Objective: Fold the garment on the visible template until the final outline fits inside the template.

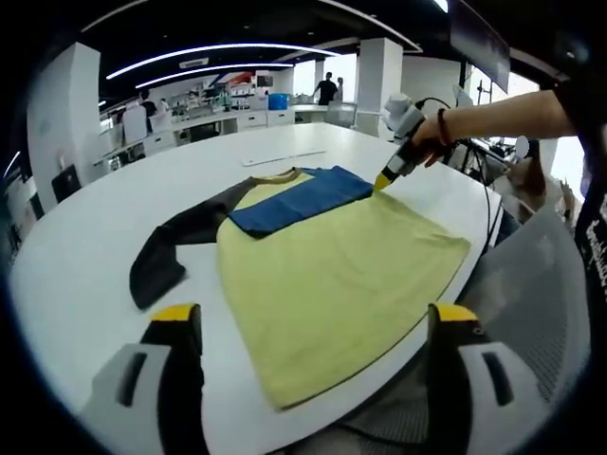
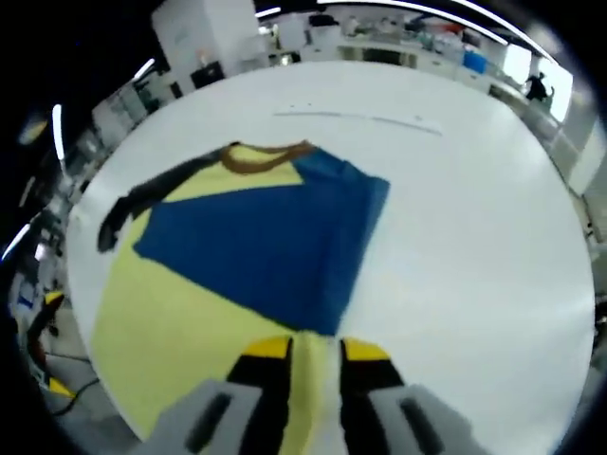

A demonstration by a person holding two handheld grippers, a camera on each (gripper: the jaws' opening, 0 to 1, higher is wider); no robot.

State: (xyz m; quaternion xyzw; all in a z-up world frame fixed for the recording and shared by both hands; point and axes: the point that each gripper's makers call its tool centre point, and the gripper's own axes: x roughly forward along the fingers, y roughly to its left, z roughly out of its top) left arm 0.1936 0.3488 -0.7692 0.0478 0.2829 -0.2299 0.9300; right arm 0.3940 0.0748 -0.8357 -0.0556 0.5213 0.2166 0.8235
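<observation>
The yellow shirt (image 1: 332, 284) lay flat on the white tabletop (image 1: 85, 275), its blue sleeve (image 2: 275, 242) folded across the chest and its black sleeve (image 1: 175, 242) stretched outward. The right claw (image 2: 315, 365) was clamped on the shirt's edge. The left claw (image 1: 313, 327) hovered above with its jaws apart, gripping nothing.

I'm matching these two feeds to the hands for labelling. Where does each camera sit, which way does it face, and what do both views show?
Left gripper view: rides the left gripper, low at the table's near edge, looking across the yellow shirt; its own jaws stand apart, and a person's hand holds the right gripper at the shirt's far edge.
Right gripper view: rides the right gripper, looking steeply down on the shirt; its jaws pinch yellow fabric.
Shared: the shirt, its folded-over blue sleeve, the dark sleeve, the white table.
</observation>
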